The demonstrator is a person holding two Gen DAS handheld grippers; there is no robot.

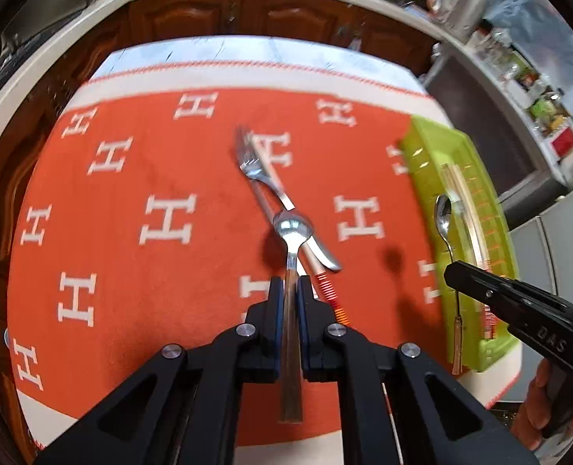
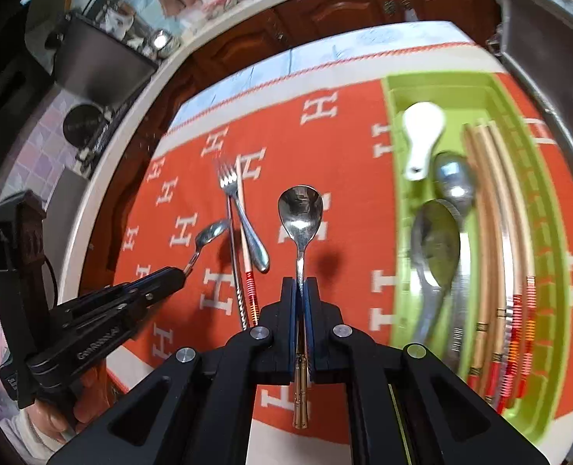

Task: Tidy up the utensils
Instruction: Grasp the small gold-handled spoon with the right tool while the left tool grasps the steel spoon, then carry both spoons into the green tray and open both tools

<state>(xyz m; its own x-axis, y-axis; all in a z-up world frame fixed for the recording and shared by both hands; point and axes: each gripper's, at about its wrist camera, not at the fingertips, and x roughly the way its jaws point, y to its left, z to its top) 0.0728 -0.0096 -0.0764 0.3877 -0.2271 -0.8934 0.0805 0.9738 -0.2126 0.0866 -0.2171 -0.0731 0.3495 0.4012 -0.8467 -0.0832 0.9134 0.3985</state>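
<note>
The left hand-held gripper (image 1: 291, 290) is clamped on the handle of a plain steel spoon (image 1: 292, 232), bowl forward at 12 o'clock above the orange cloth printed with white H letters (image 1: 131, 213) covering the bench. The right hand-held gripper (image 2: 300, 290) is clamped on a steel spoon with a gold bamboo-style handle (image 2: 300, 209) – bowl also at 12 o'clock. Beyond, on the cloth, a steel fork (image 2: 240, 209) lies across a white chopstick with red banding (image 2: 244, 232). At 2 o'clock of the right view, the lime-green plastic tray (image 2: 399, 93) holds a white ceramic spoon (image 2: 422, 135), steel spoons and chopsticks
</note>
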